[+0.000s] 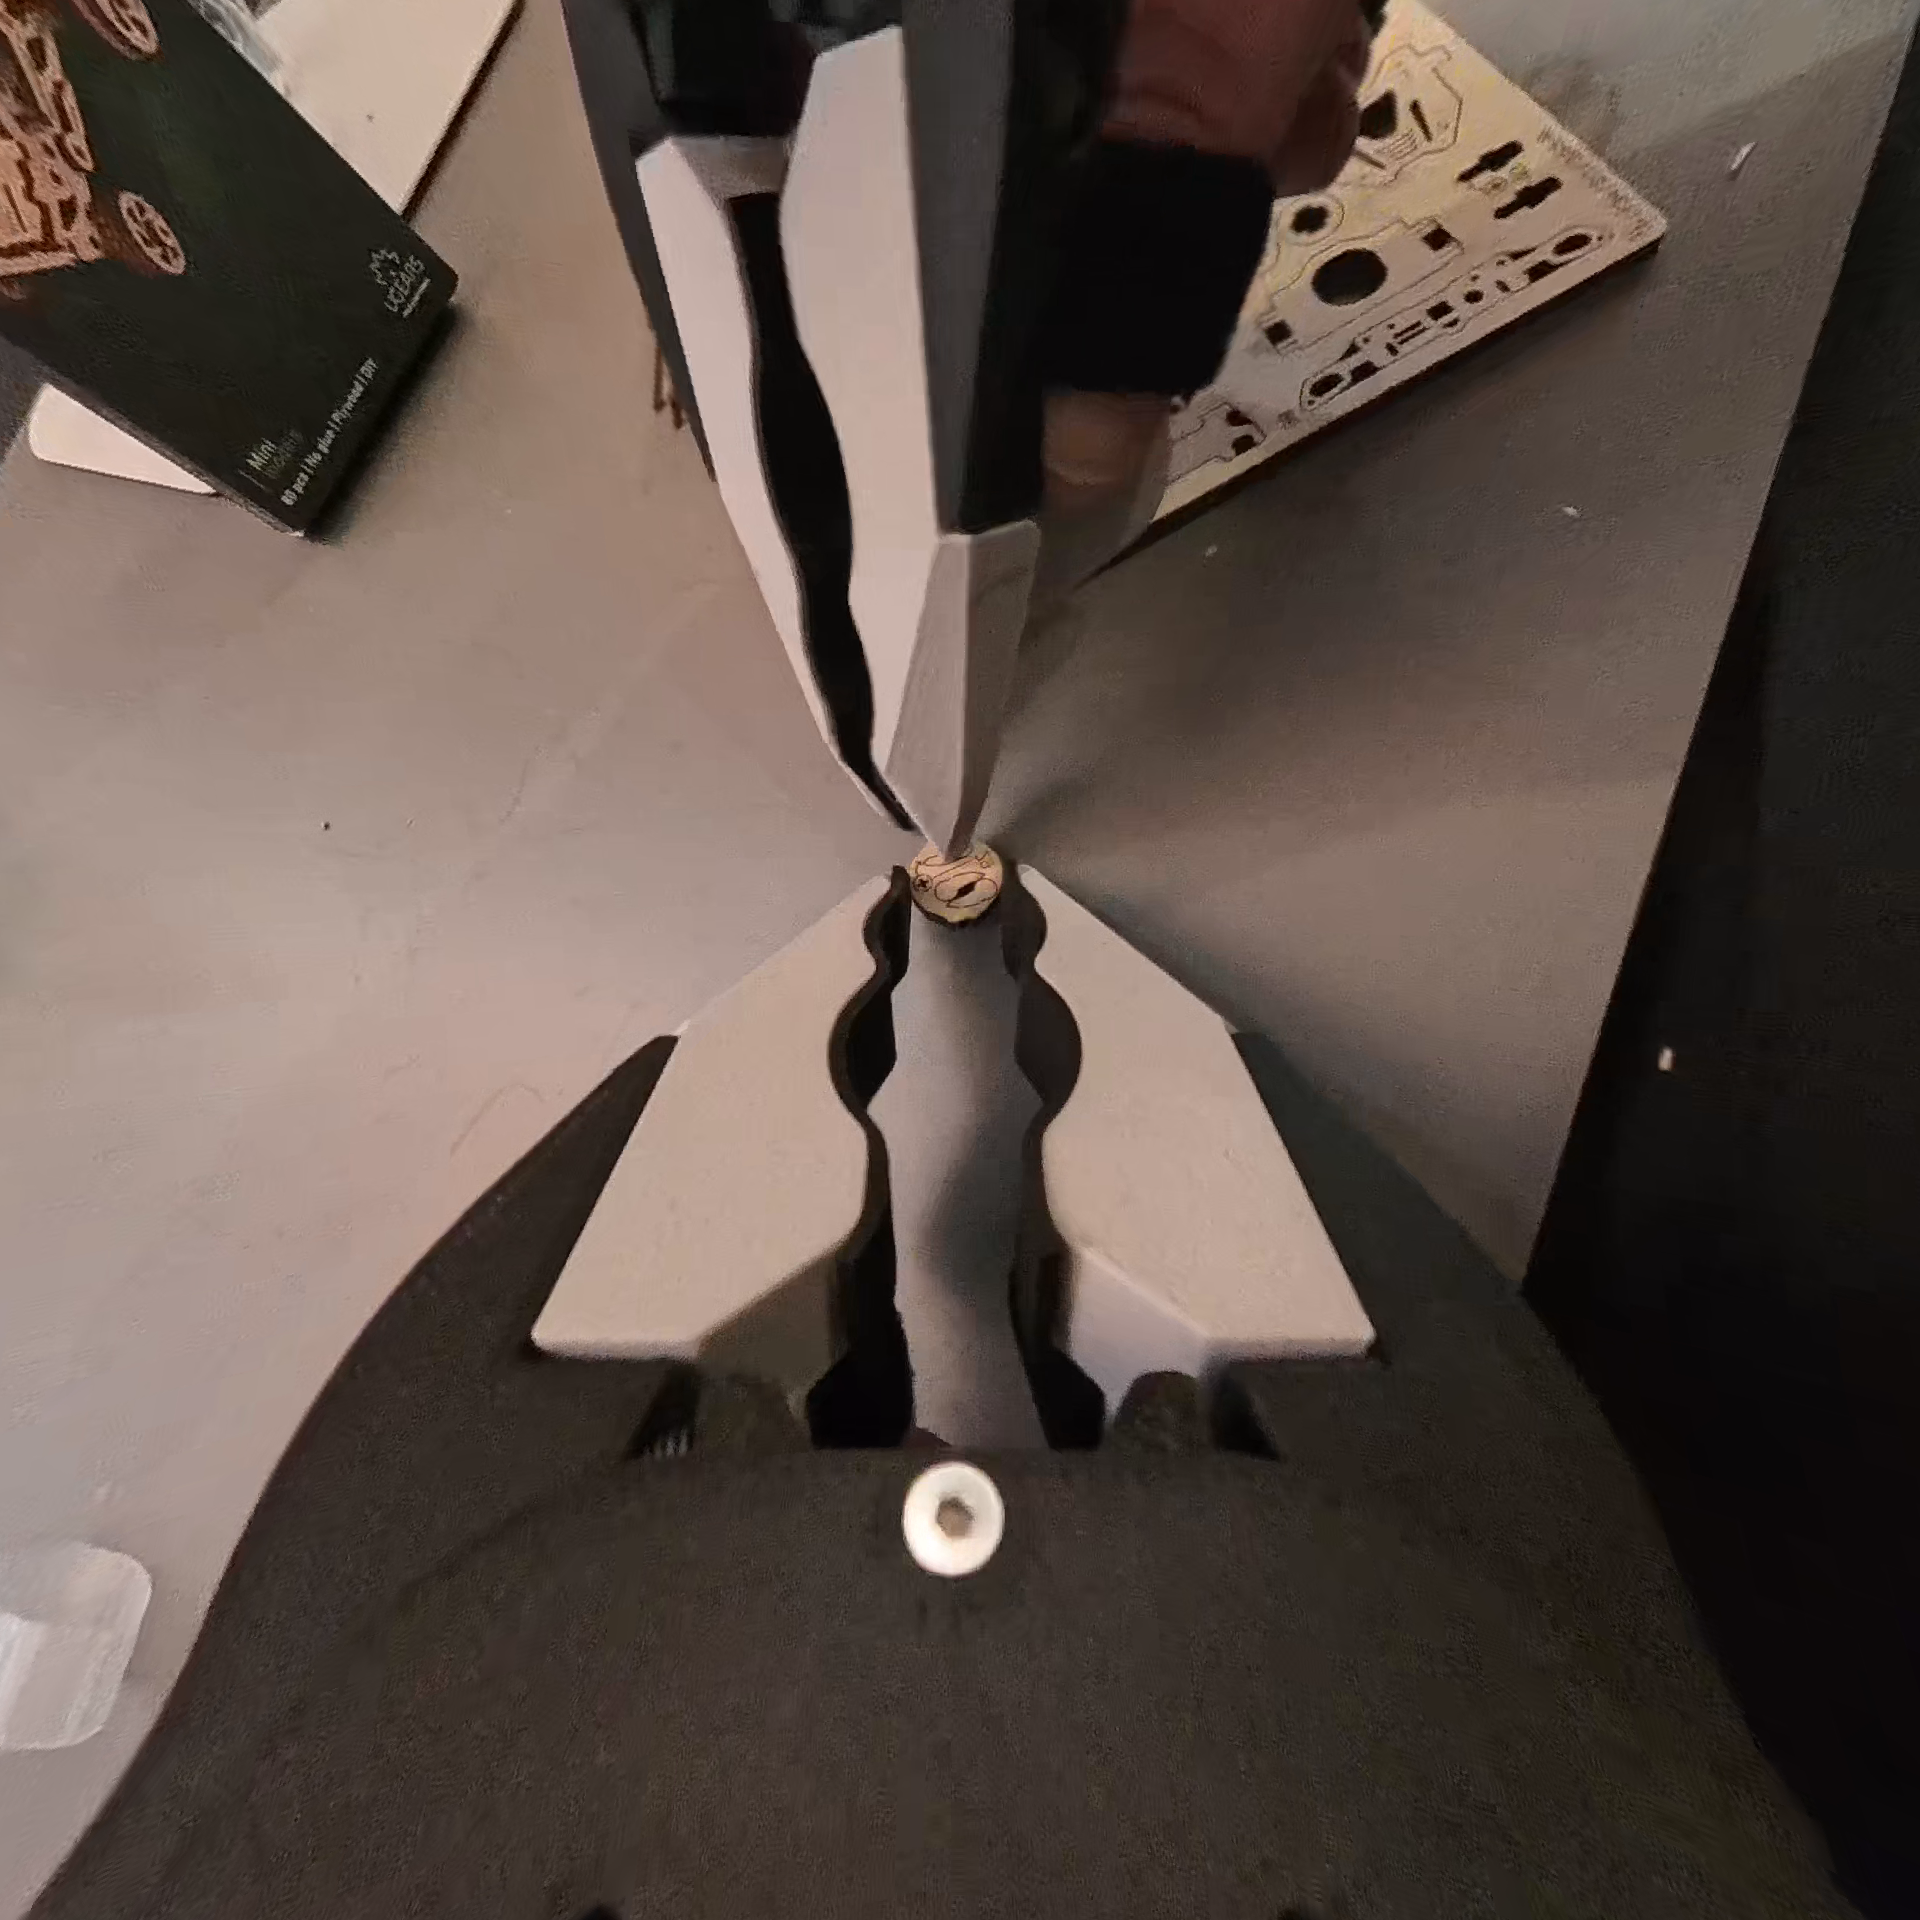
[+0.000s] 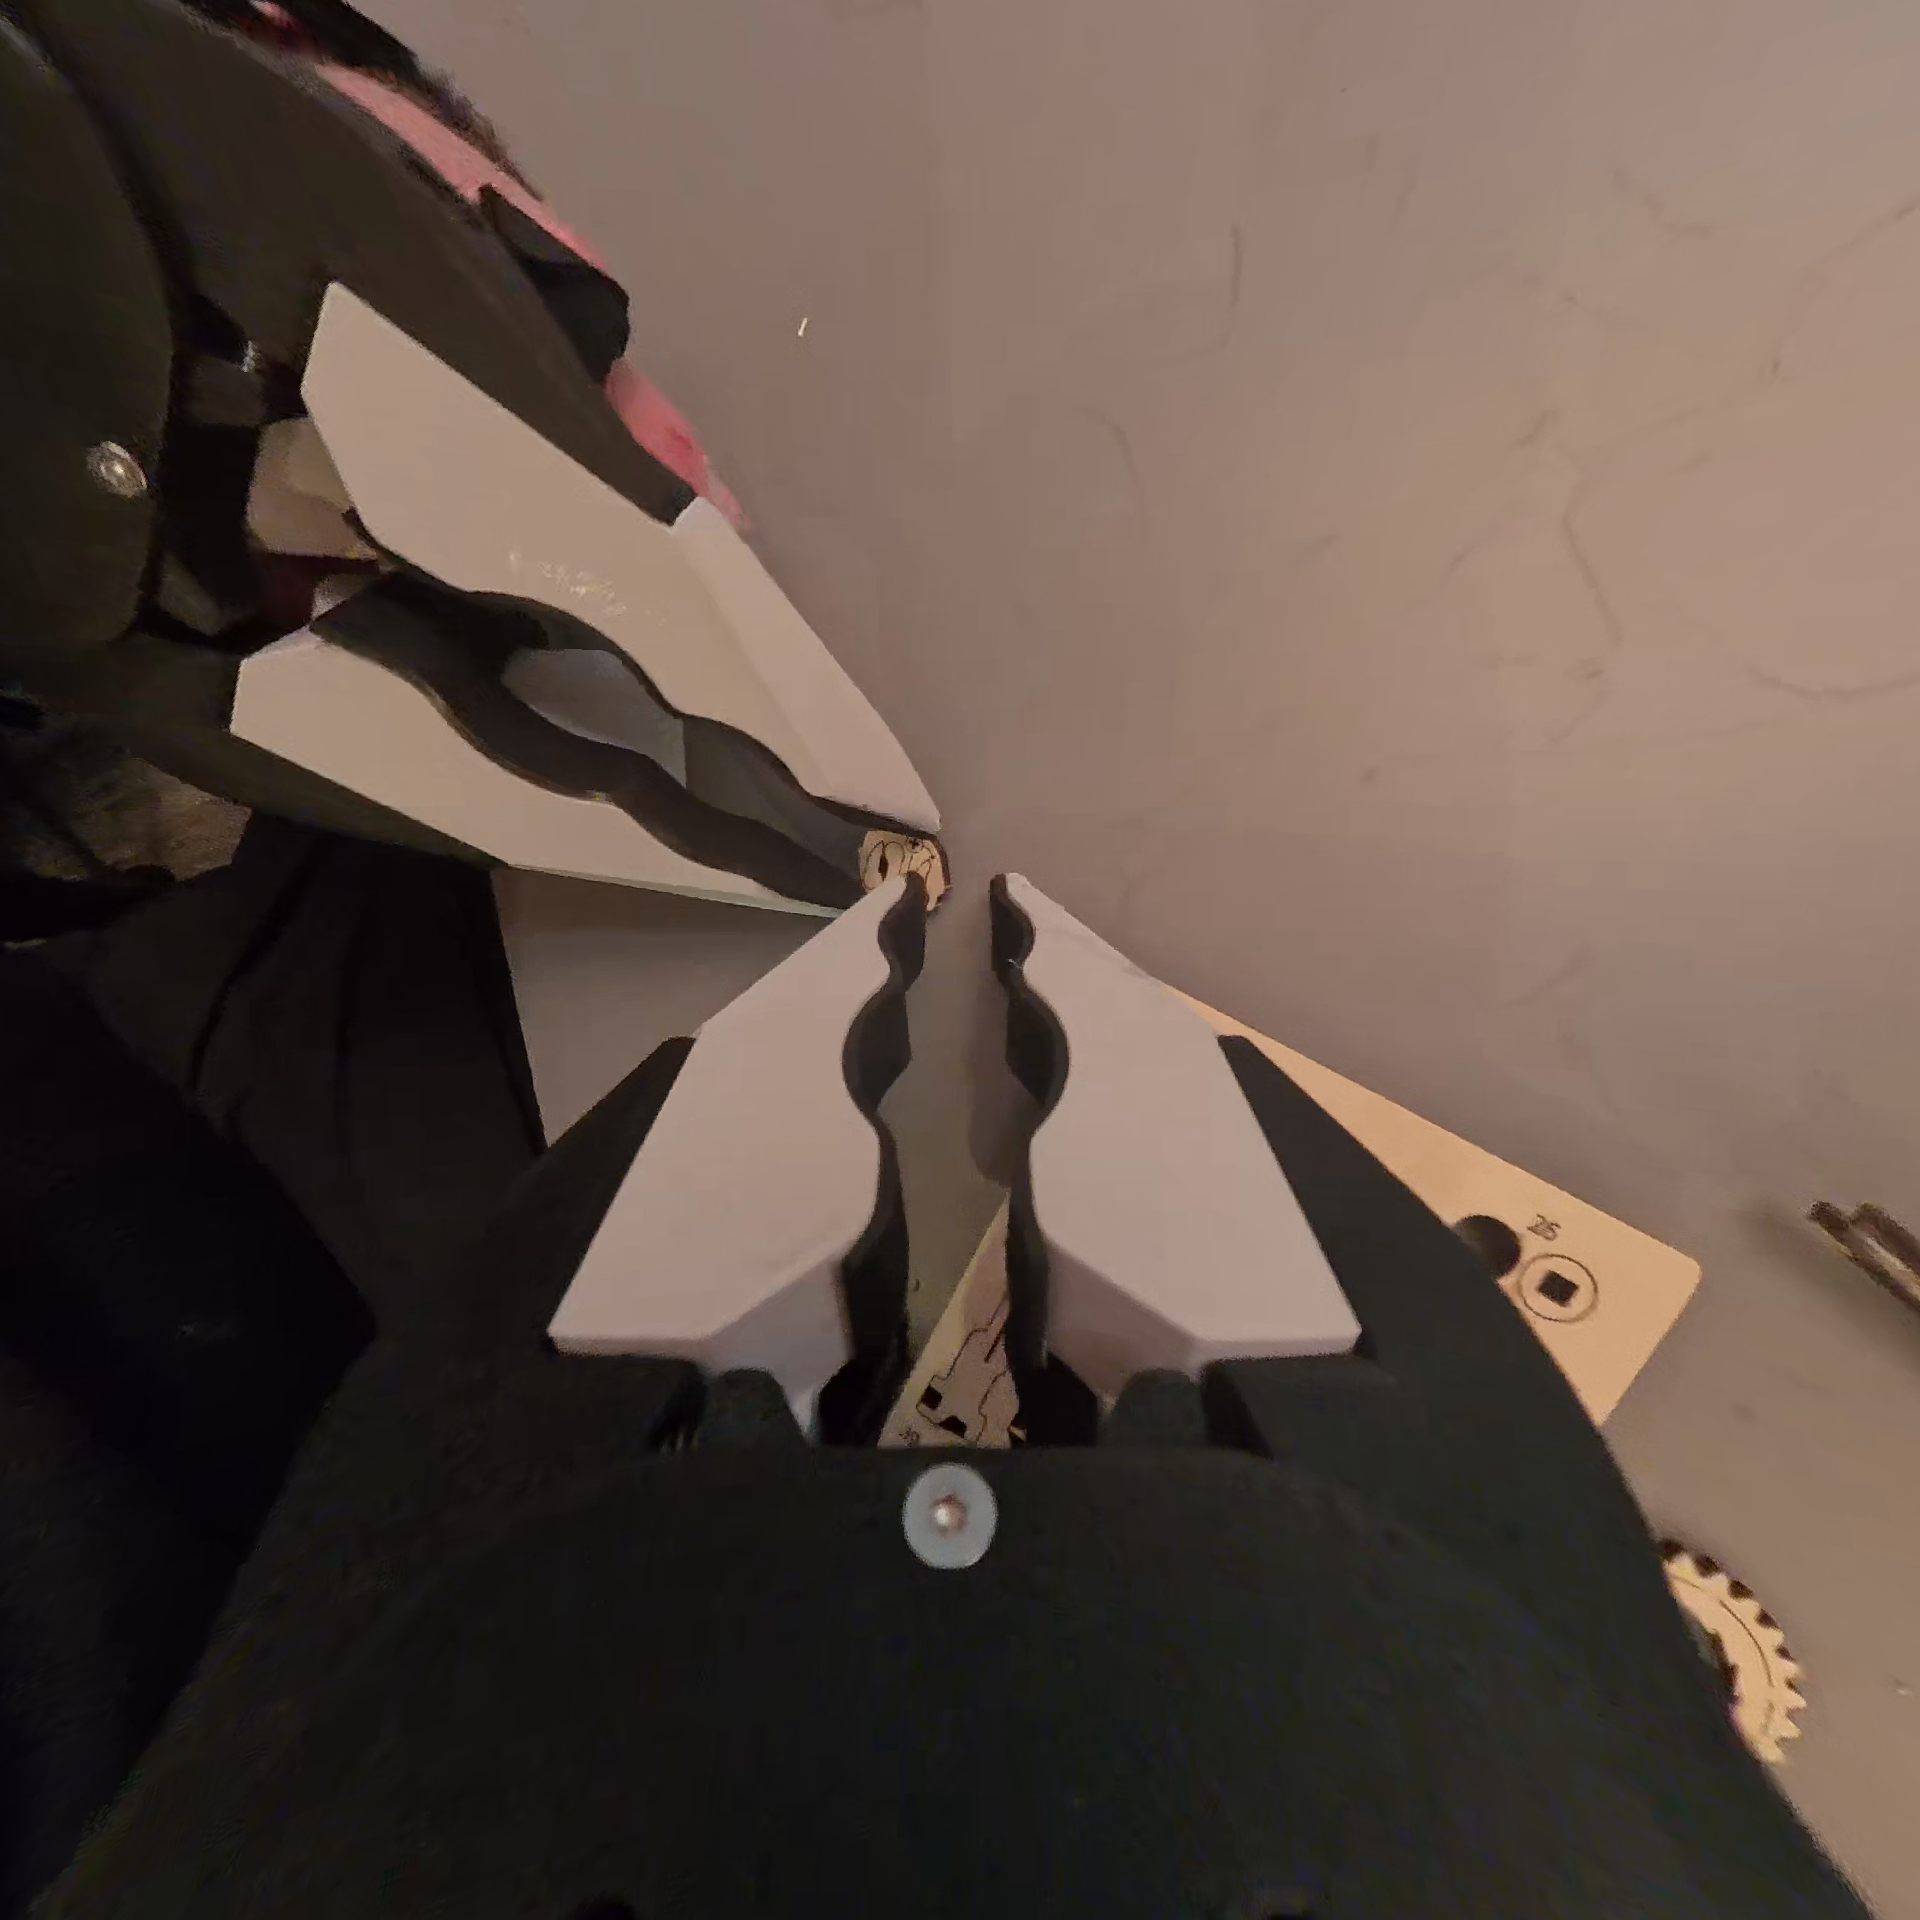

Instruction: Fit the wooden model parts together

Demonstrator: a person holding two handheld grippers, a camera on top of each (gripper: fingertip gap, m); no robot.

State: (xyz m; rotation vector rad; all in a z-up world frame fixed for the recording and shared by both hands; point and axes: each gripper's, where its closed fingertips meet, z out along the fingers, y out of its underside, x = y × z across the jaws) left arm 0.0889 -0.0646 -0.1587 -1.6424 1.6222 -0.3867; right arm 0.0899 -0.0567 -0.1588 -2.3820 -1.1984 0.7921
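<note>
Plywood disc, small and round, sits between the tips of the left gripper, pinched there at its two edges, so the jaws stand narrow and closed on it above the grey table. In the right wrist view the same disc shows at the tips of the left gripper reaching in from the upper left, and it lies just beyond and slightly left of the right gripper. The right gripper's jaws stand a little apart with only table seen between them; in the left wrist view the right gripper comes down from above with its tips nearly meeting, right at the disc's upper rim, and whether they touch it I cannot tell. The disc is pale wood with dark burnt cut lines, a small cross mark and an oval slot on its face, and a darker notched edge. Its flat face turns up toward the left camera; being round, it shows no clear long axis. A perforated wooden parts sheet lies farther back on the right, a dark box on the left, and a toothed wooden gear rests near the right gripper's body.
</note>
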